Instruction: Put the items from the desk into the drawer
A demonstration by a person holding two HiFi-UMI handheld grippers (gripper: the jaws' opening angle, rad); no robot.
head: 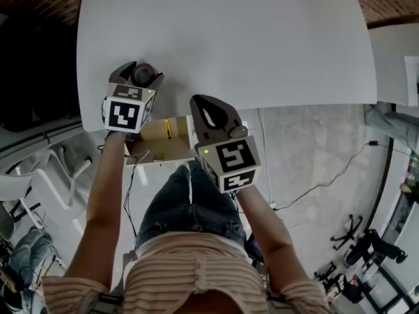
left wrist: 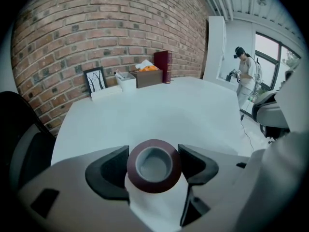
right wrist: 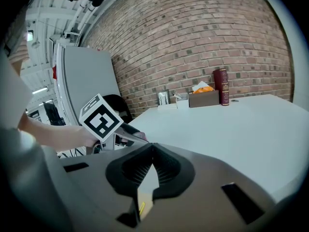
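Note:
A dark red tape roll (left wrist: 153, 166) with a pale core sits between the jaws of my left gripper (left wrist: 153, 158), which is shut on it. In the head view this gripper (head: 140, 70) holds the roll (head: 143, 77) just over the white desk (head: 262, 44) near its front left corner. Under the desk's front edge a wooden drawer (head: 157, 148) stands open, with a yellow item (head: 167, 128) in it. My right gripper (head: 198, 103) is shut and empty at the desk's front edge, right of the drawer; its jaw tips (right wrist: 152, 146) touch.
At the desk's far end stand a small picture frame (left wrist: 95, 79), a white box (left wrist: 126, 80), a brown box with something orange (left wrist: 147, 75) and a red book (left wrist: 163, 66). A black chair (left wrist: 19, 139) is at the left. A person (left wrist: 246, 74) stands far right.

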